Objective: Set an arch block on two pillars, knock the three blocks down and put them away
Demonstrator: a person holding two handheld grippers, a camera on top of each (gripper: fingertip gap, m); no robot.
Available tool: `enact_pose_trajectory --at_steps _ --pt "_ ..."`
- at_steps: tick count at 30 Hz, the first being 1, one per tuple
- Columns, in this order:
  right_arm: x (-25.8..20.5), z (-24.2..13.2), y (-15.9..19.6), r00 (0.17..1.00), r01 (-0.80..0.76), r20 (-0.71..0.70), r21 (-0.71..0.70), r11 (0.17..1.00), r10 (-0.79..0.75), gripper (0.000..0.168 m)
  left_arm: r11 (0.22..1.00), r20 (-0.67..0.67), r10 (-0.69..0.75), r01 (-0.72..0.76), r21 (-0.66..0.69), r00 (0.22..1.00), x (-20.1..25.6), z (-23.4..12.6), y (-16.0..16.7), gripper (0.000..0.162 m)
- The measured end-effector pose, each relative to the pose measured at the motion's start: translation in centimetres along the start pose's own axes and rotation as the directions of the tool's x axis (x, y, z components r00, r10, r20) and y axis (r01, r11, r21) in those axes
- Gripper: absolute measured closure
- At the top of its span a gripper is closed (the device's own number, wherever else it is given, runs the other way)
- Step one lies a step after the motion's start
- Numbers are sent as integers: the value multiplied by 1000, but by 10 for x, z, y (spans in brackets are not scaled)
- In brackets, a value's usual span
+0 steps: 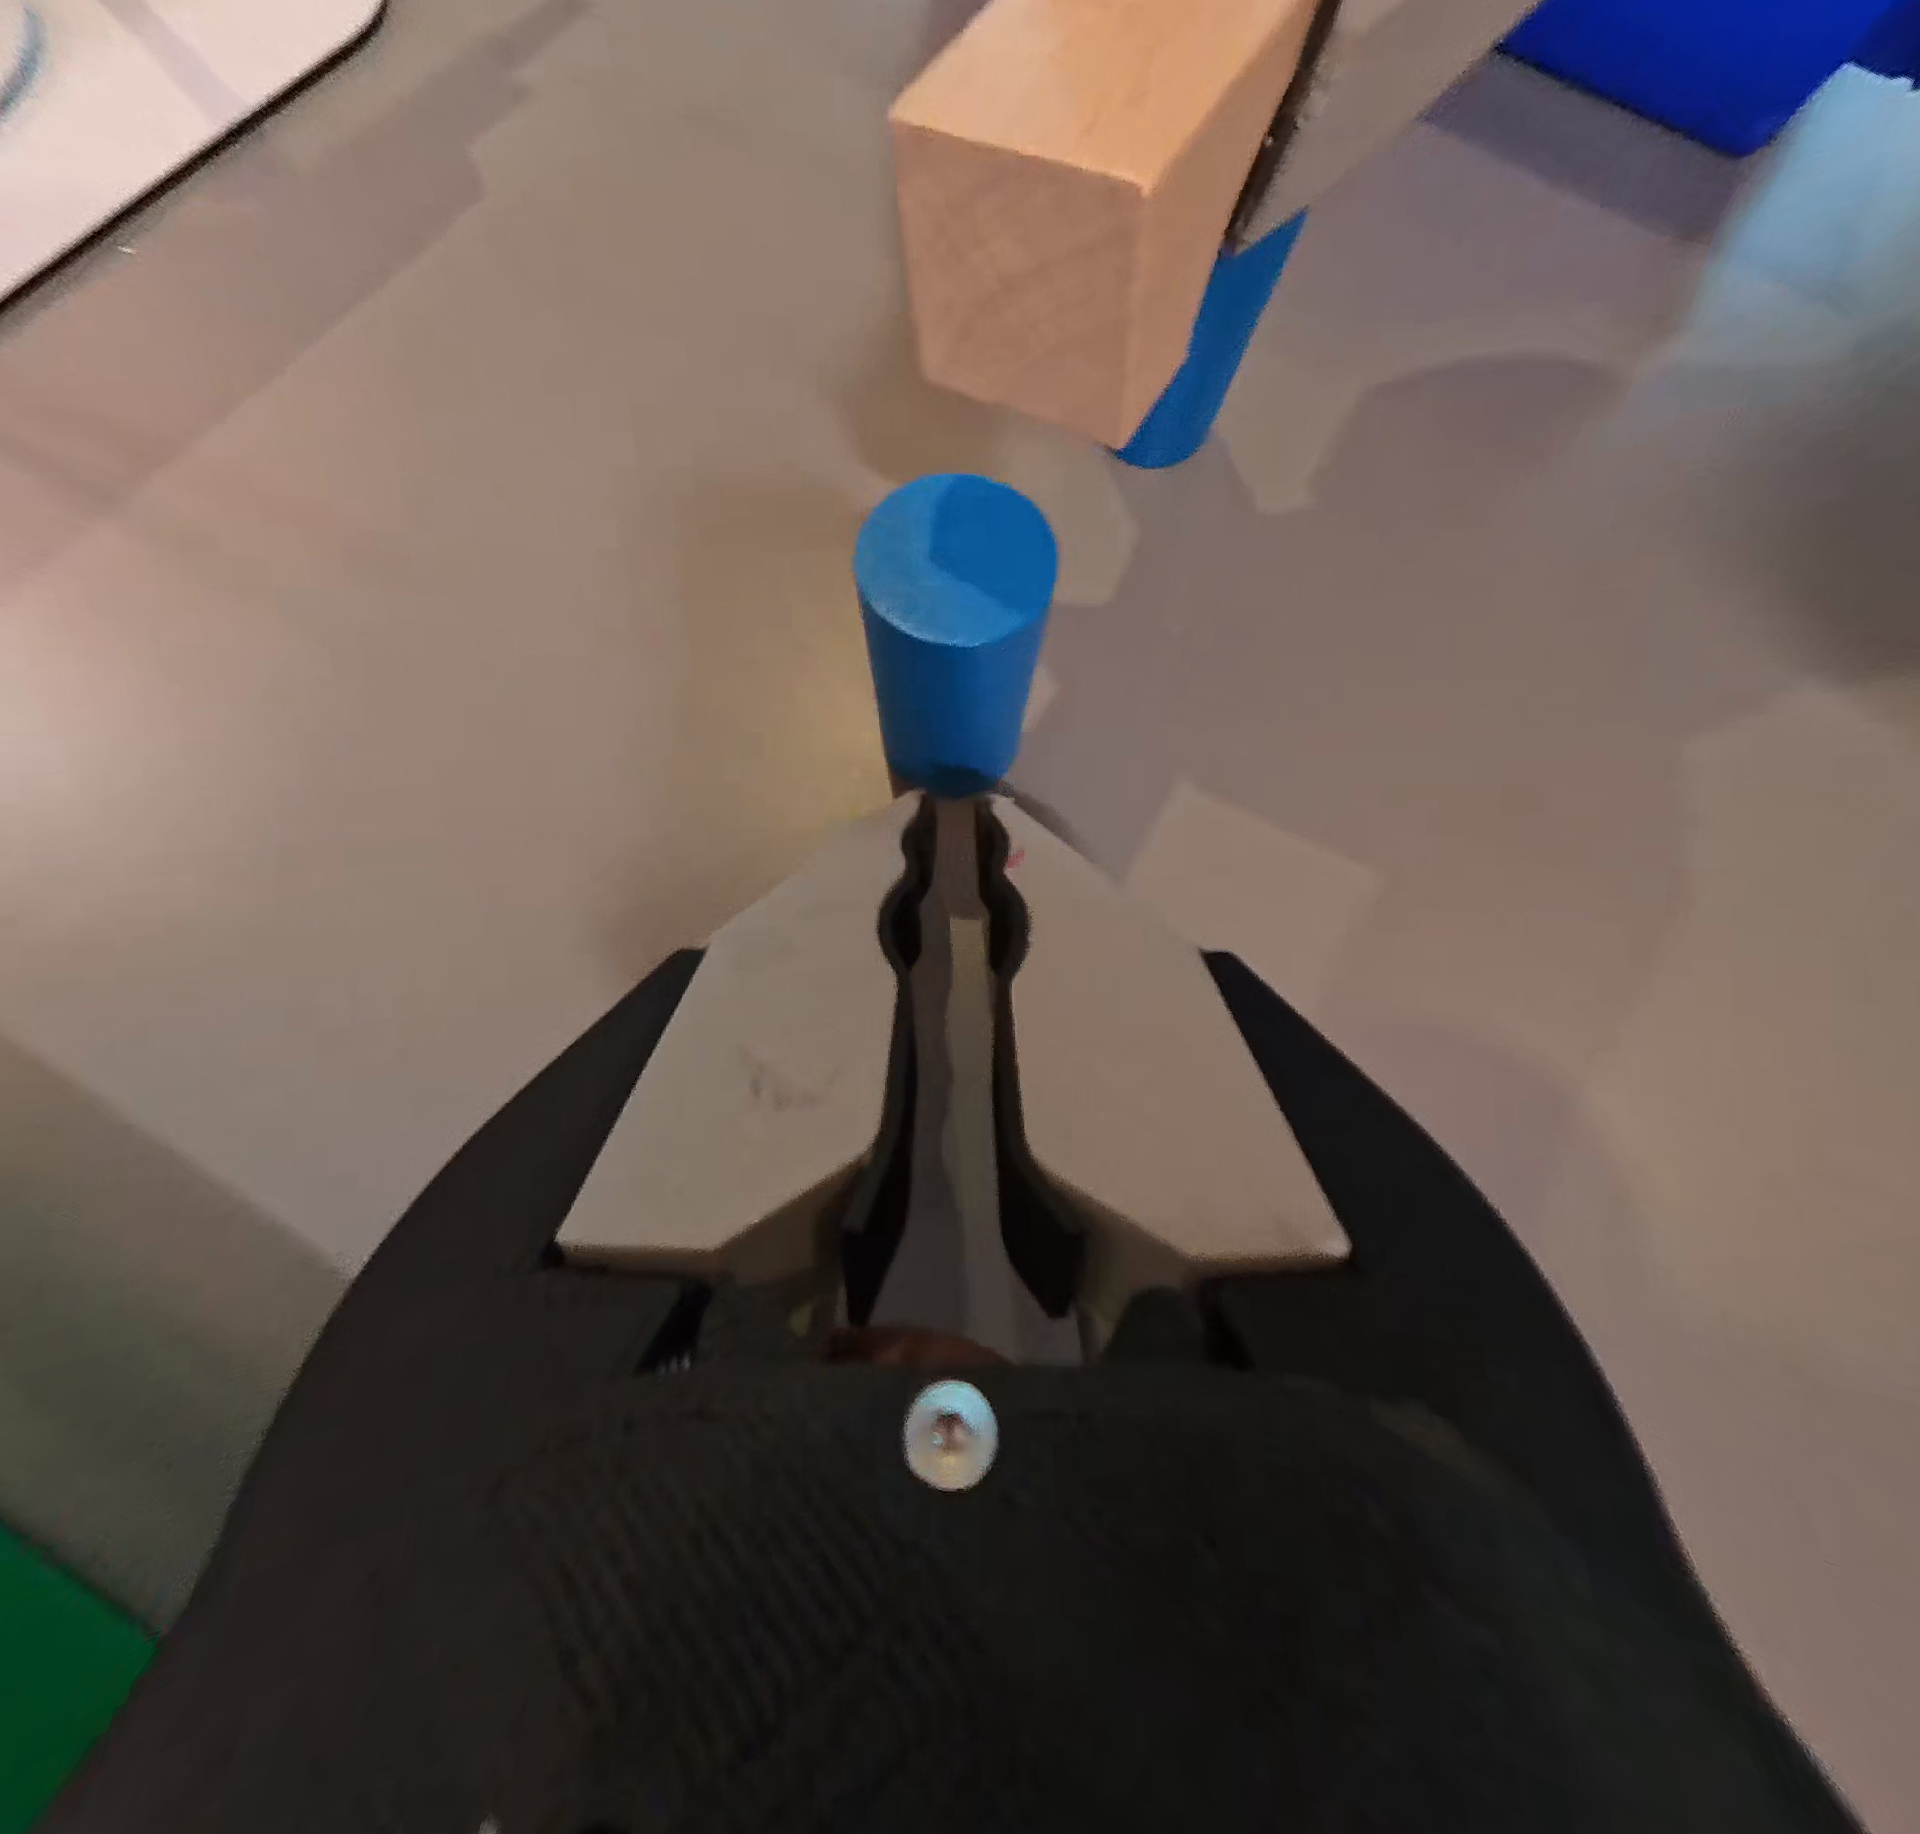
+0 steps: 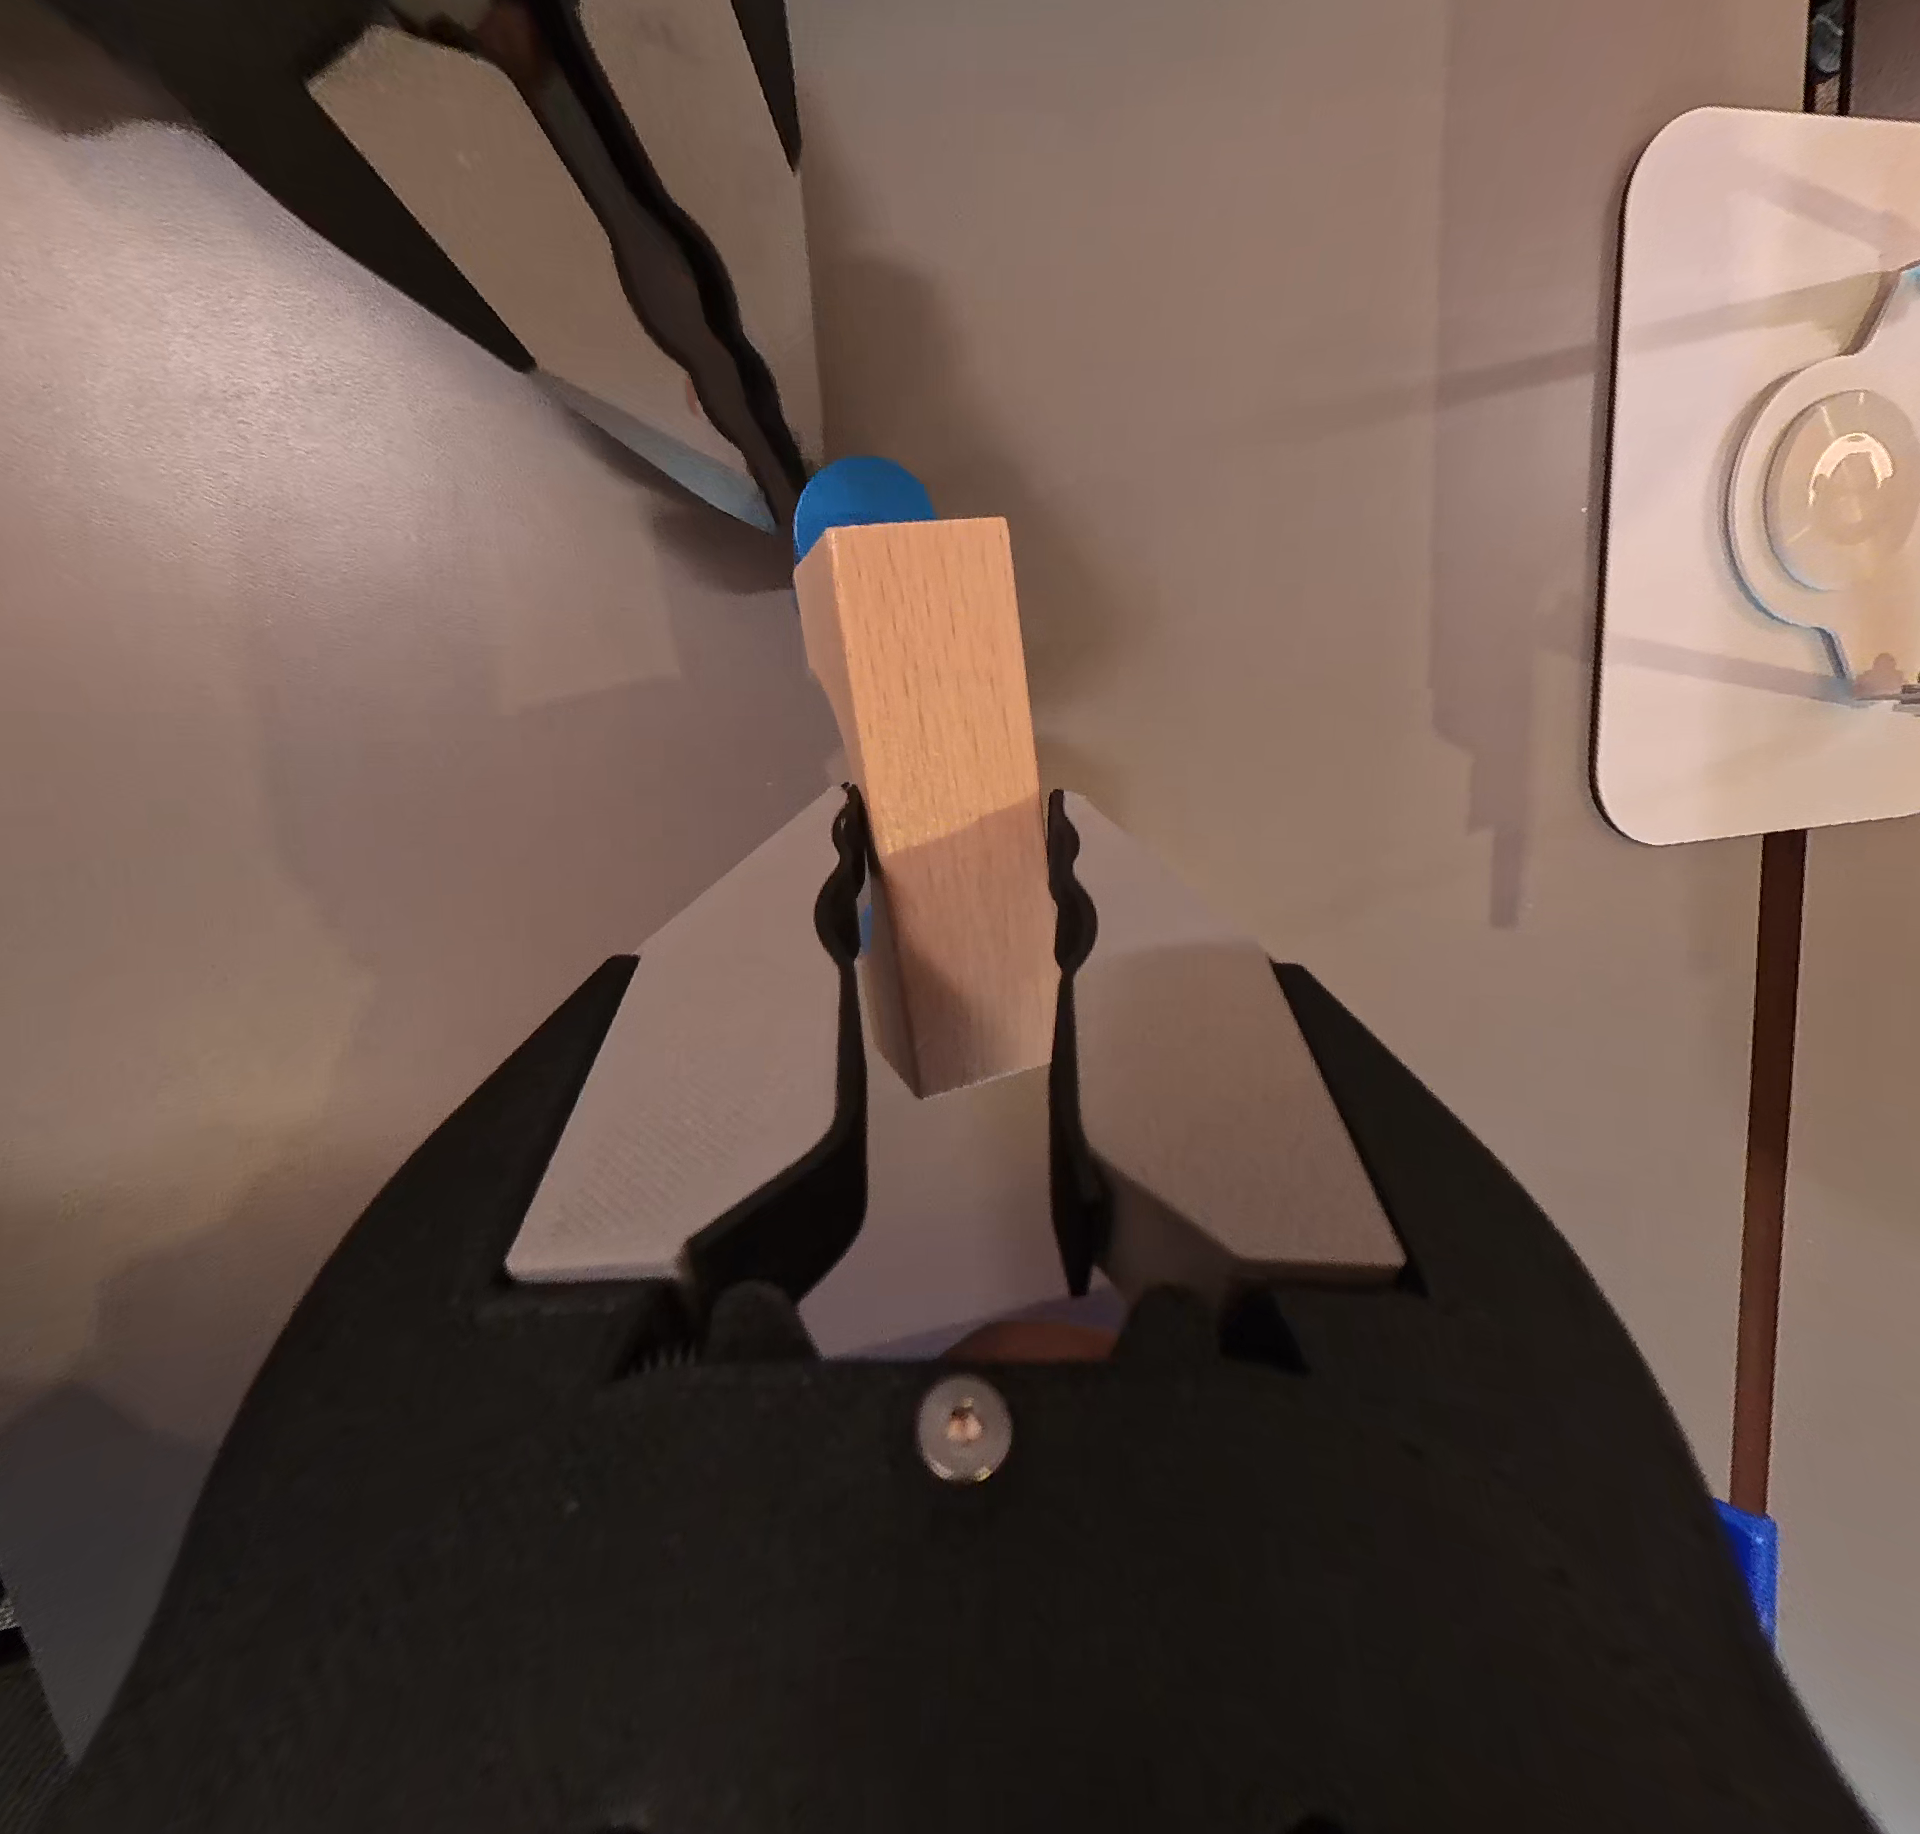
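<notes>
My right gripper (image 2: 954, 802) is shut on a plain wooden arch block (image 2: 935, 745) and holds it in the air, tilted. In the left wrist view the block (image 1: 1081, 174) hangs over one upright blue cylinder pillar (image 1: 1216, 350), mostly hidden behind it. A second blue pillar (image 1: 956, 631) stands free in front of it, and its top shows past the block's far end (image 2: 862, 496). My left gripper (image 1: 951, 802) is shut and empty, its tips against this pillar's side low down. It also shows in the right wrist view (image 2: 774, 501).
A white mat (image 1: 156, 70) carrying a clear plastic piece lies on the grey table, at the right in the right wrist view (image 2: 1766, 475). A dark blue box (image 1: 1714, 18) stands behind the blocks. A green patch (image 1: 52, 1659) sits at the near left. Across from one pair of fingers to the other is roughly 10 cm.
</notes>
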State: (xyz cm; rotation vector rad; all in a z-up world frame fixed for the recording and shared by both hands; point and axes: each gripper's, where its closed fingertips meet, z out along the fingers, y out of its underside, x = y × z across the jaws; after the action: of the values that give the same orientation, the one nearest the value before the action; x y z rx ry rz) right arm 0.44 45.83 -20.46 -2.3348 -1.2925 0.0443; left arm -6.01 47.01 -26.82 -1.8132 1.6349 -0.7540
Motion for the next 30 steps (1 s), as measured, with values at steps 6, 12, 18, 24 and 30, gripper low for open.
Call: enact_pose_trajectory --at_steps 6,12,18,24,30 --pt "-2 2 0 1000 0 1 0 1000 0 136 1000 52 23 -22 -22 998 -8 12 -3 155" --pt "1 5 0 1000 -6 -10 -3 1000 6 136 999 63 23 -21 -30 998 -10 12 -1 154" --pt "1 13 3 1000 4 -22 -22 1000 -5 136 999 67 20 -17 -45 998 -12 11 5 150" --pt "3 16 2 999 1 -39 -14 1000 -2 135 999 73 28 -25 -44 997 -11 10 5 151" --pt "1 16 2 999 -2 -42 6 1000 2 132 999 65 23 -20 -49 998 -11 10 8 149"
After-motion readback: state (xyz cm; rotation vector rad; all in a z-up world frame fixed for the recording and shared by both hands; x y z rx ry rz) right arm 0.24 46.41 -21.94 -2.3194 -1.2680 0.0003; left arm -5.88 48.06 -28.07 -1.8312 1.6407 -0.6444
